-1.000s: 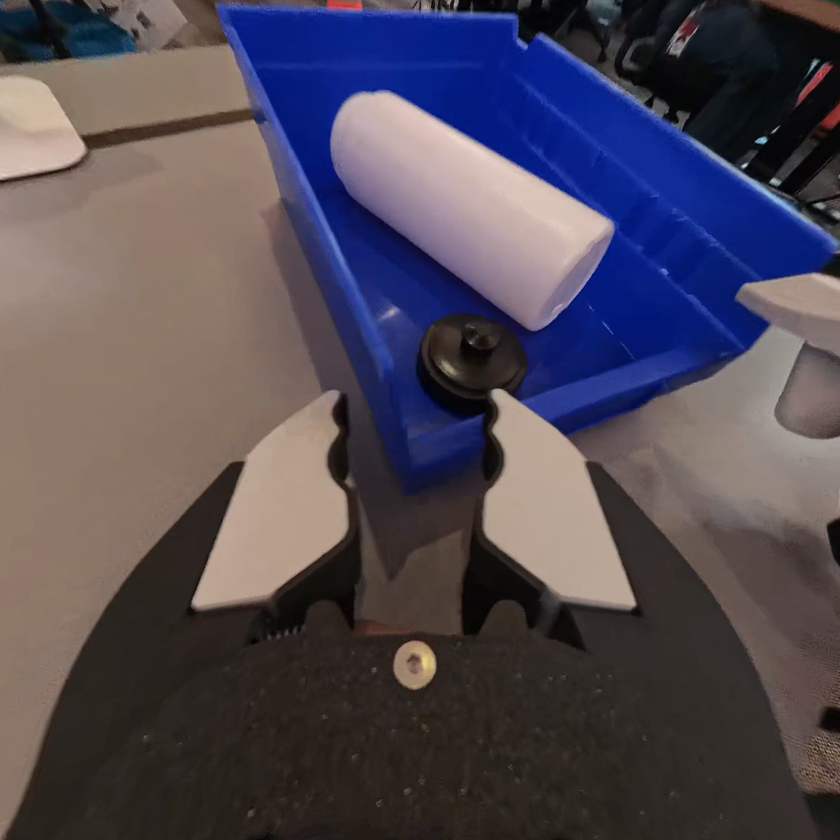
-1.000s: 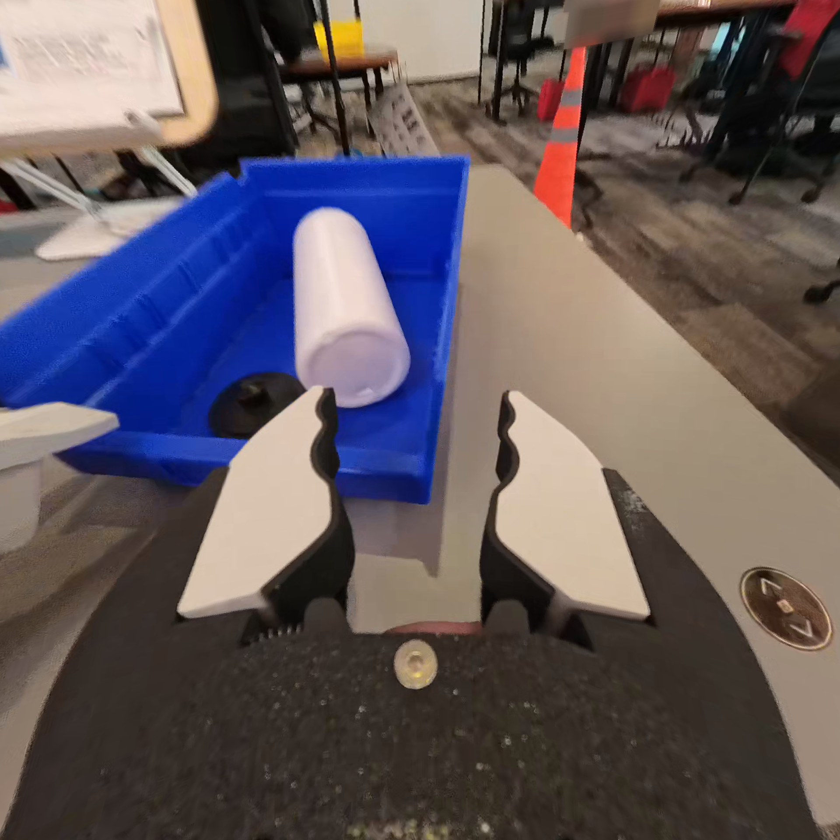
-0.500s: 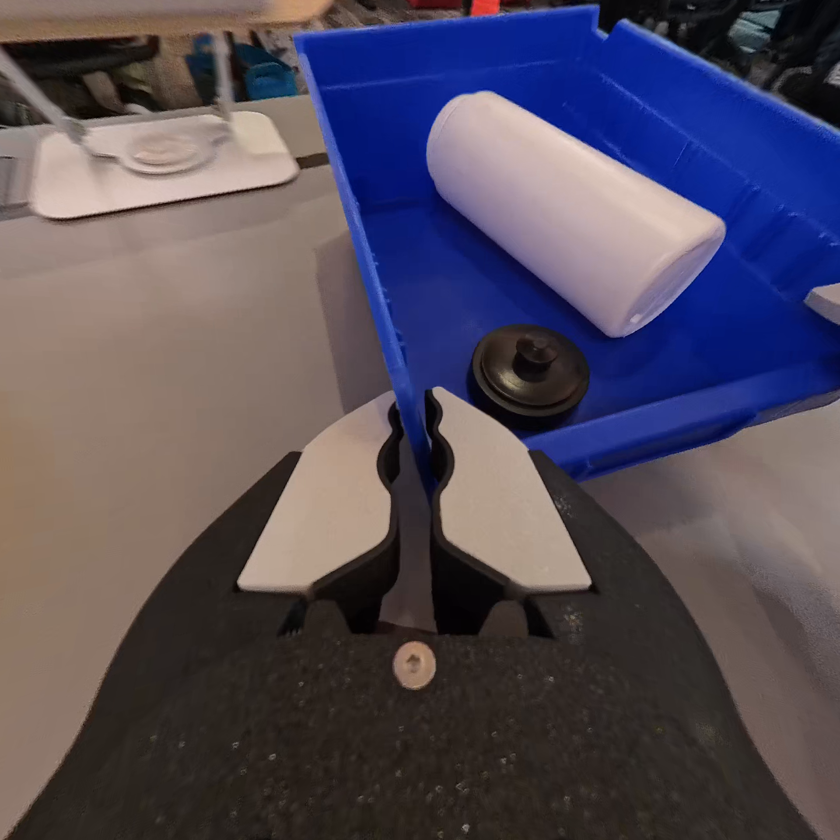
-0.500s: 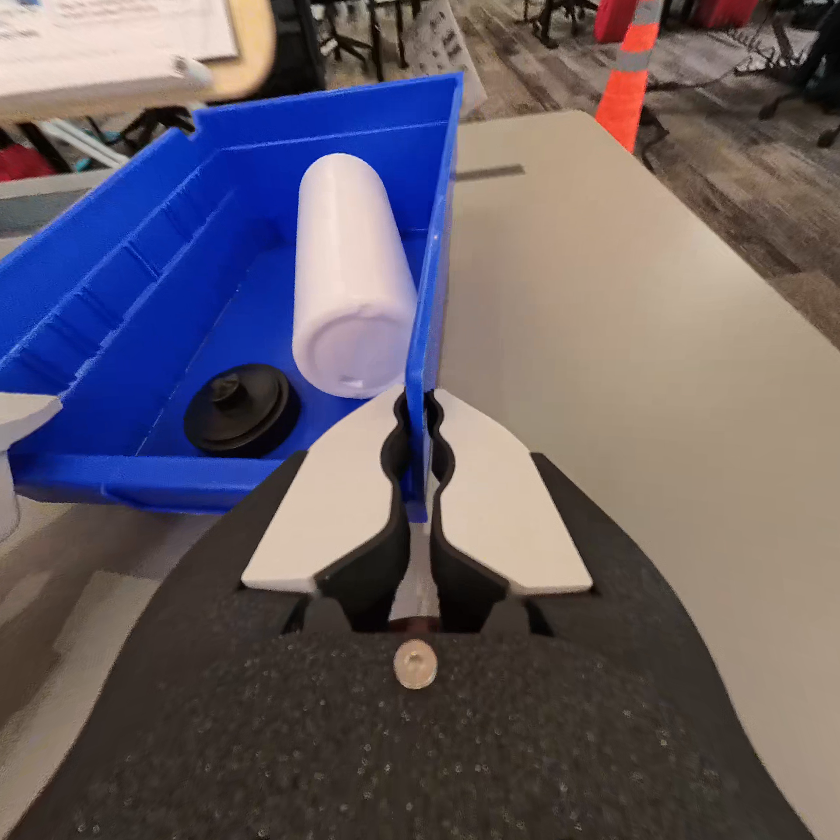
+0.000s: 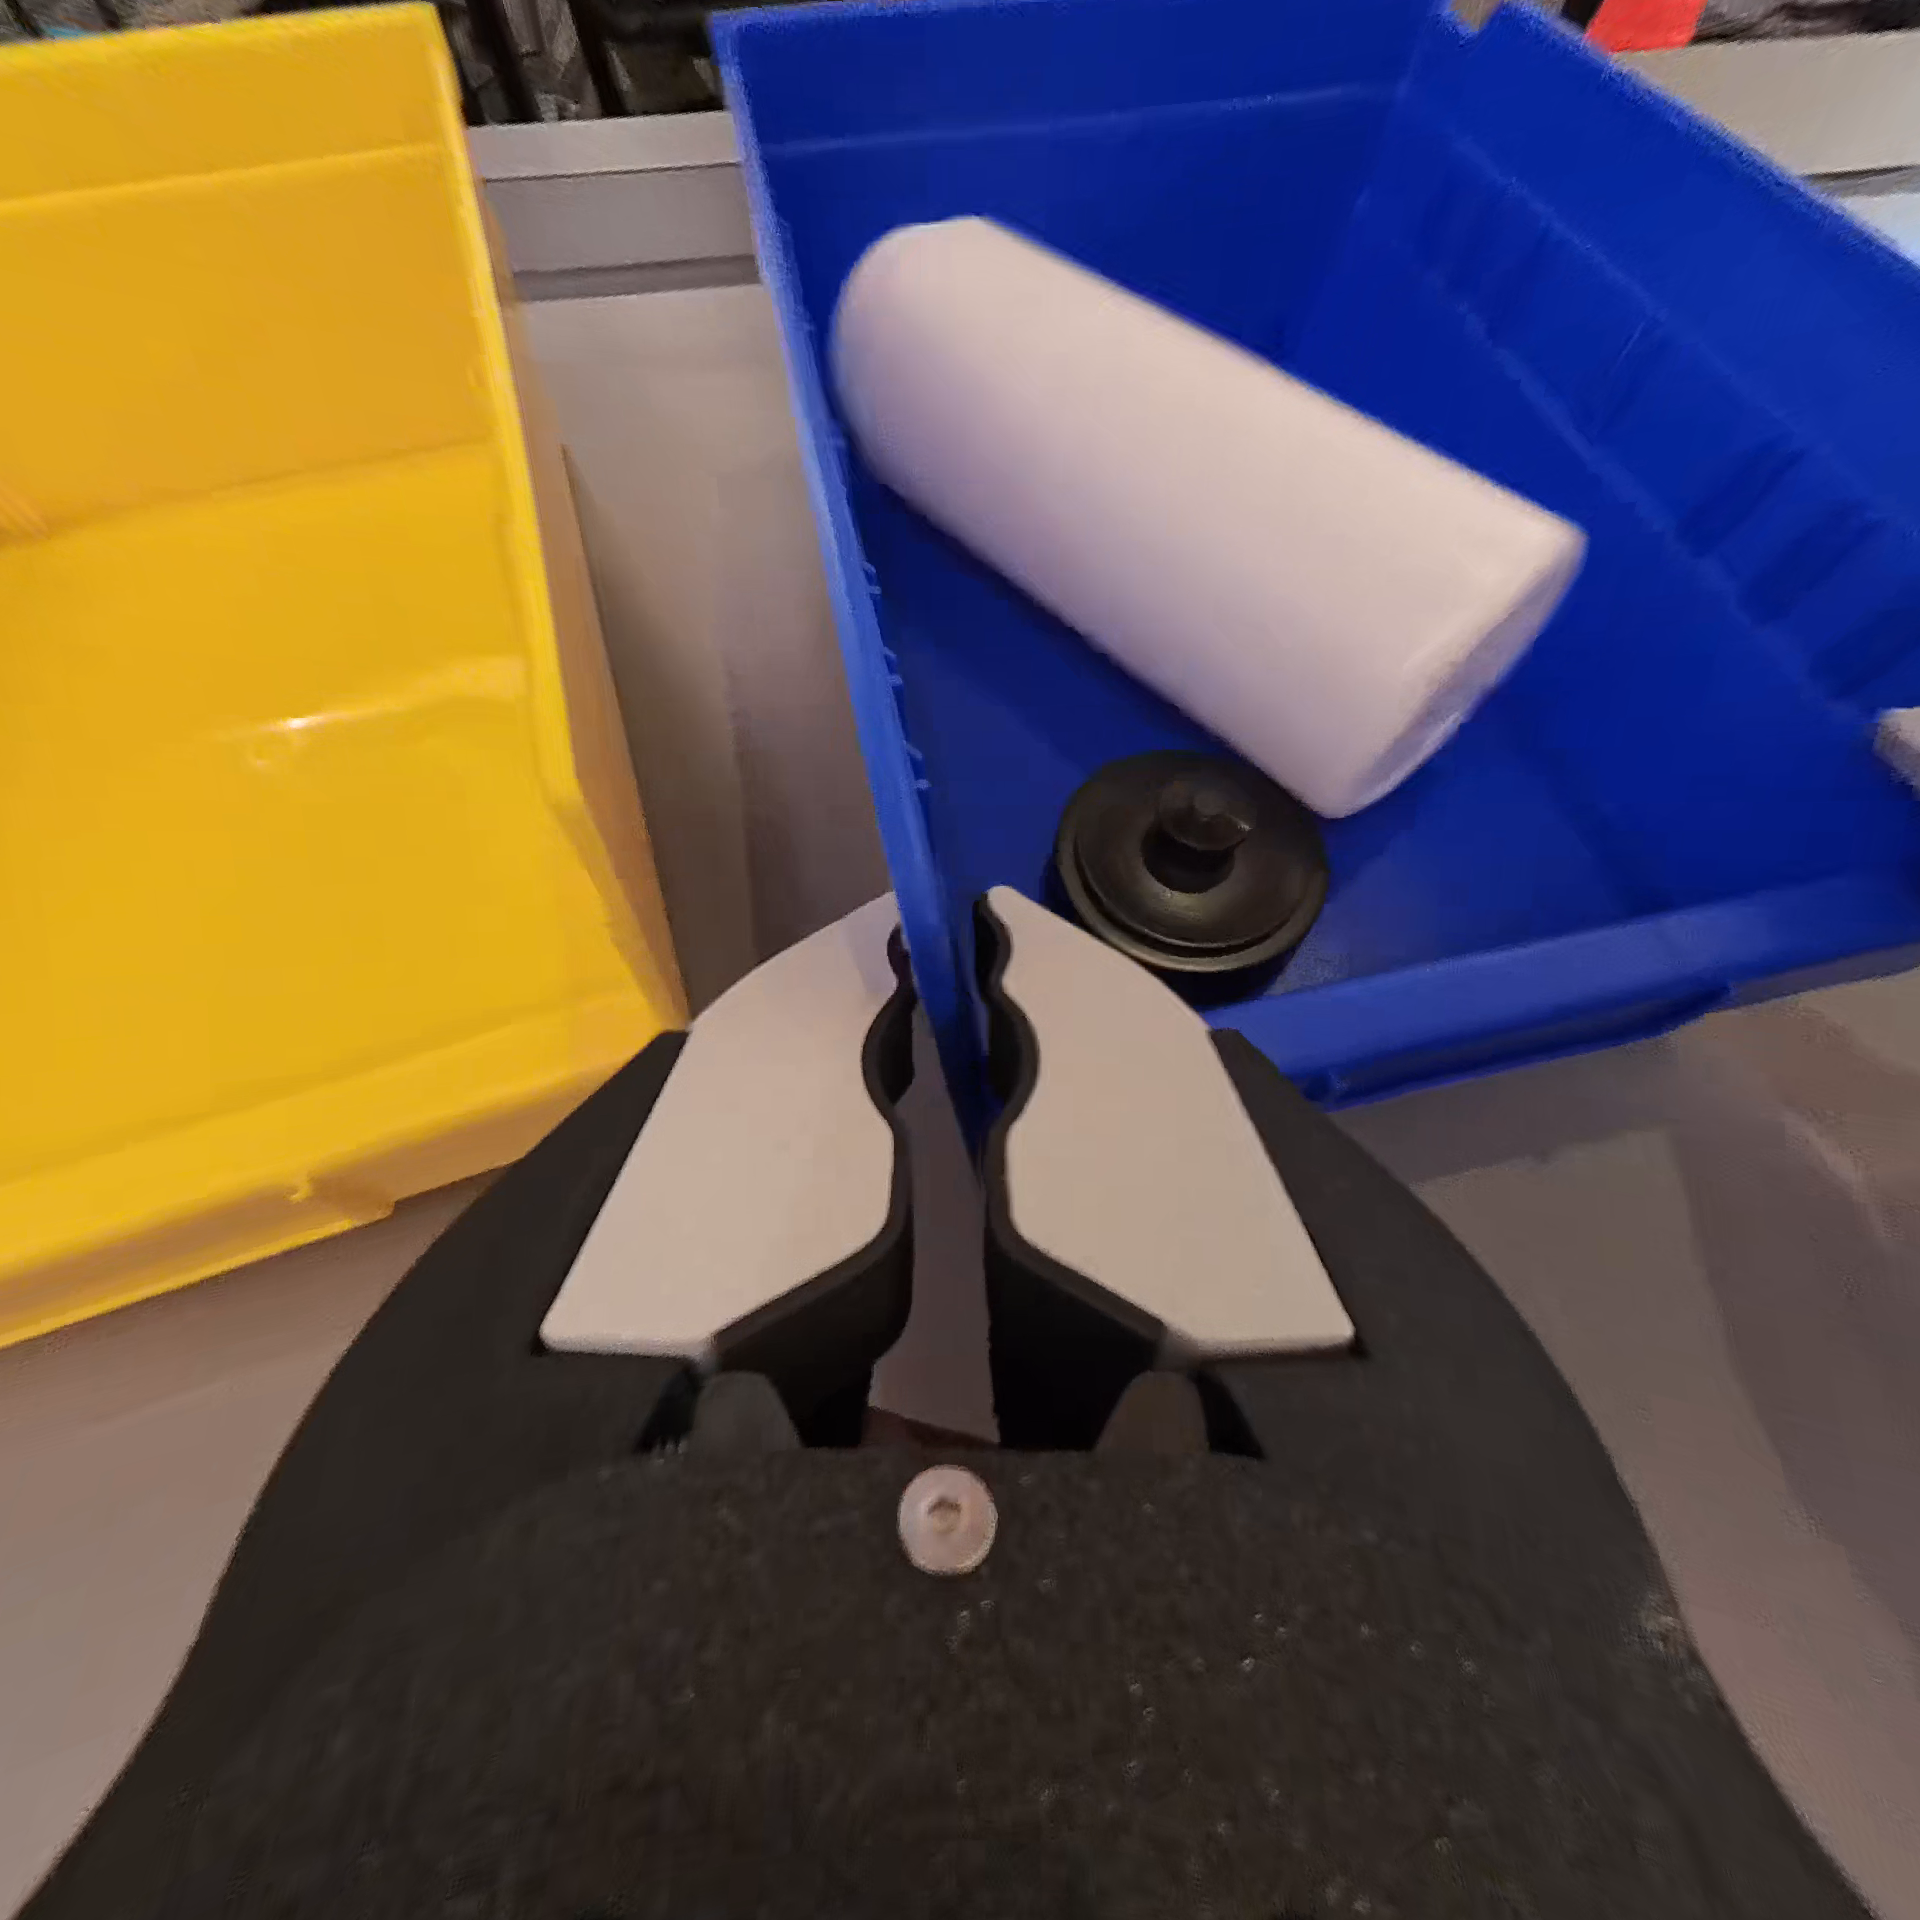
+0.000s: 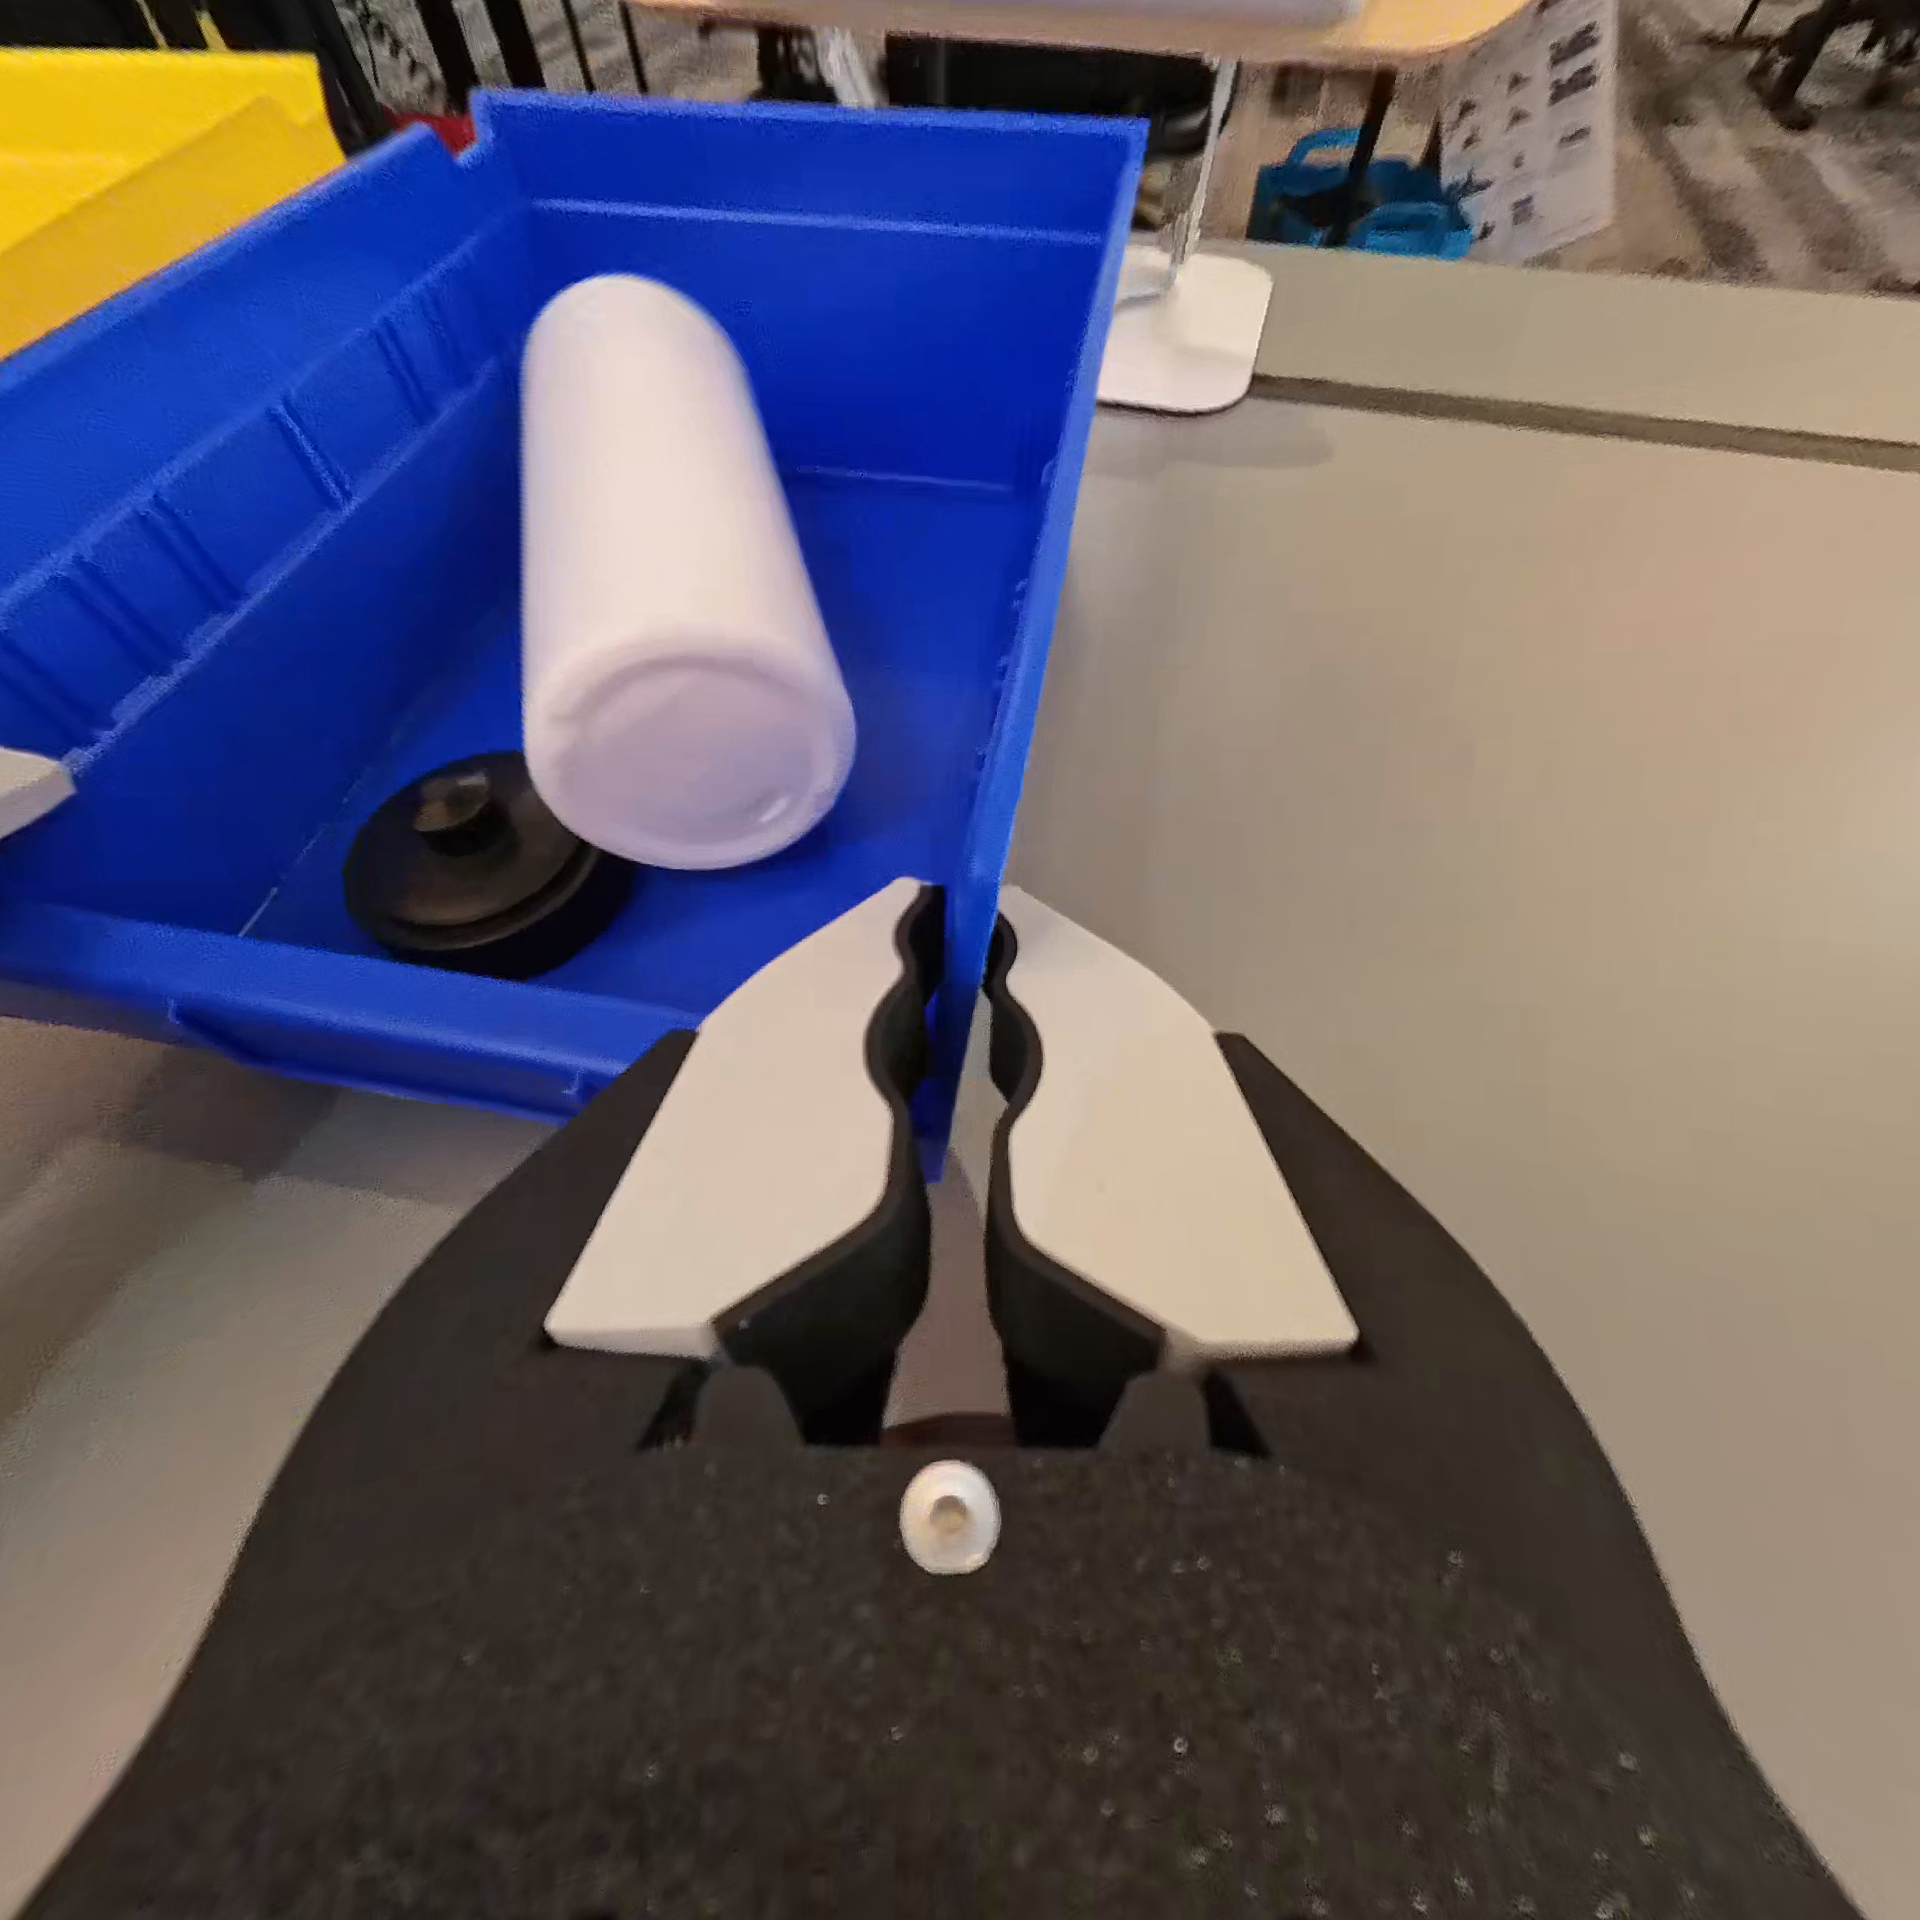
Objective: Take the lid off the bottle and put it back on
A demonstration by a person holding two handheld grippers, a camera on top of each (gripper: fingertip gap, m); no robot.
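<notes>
Grey worktop [image 6: 1455,727] carries a blue bin [image 5: 1558,312]. Your left tongs [image 5: 940,935] clamp its left wall, right tongs [image 6: 951,914] its right wall. White bottle [image 6: 644,561] lies inside, black lid [image 5: 1193,864] beside it.

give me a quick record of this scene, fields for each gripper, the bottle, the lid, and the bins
left gripper: shut on blue bin's left wall
right gripper: shut on blue bin's right wall
blue bin: on grey table, held by both grippers
bottle: white, lying on its side in blue bin
lid: black, off the bottle, on bin floor beside it
yellow bin: left of blue bin
</notes>
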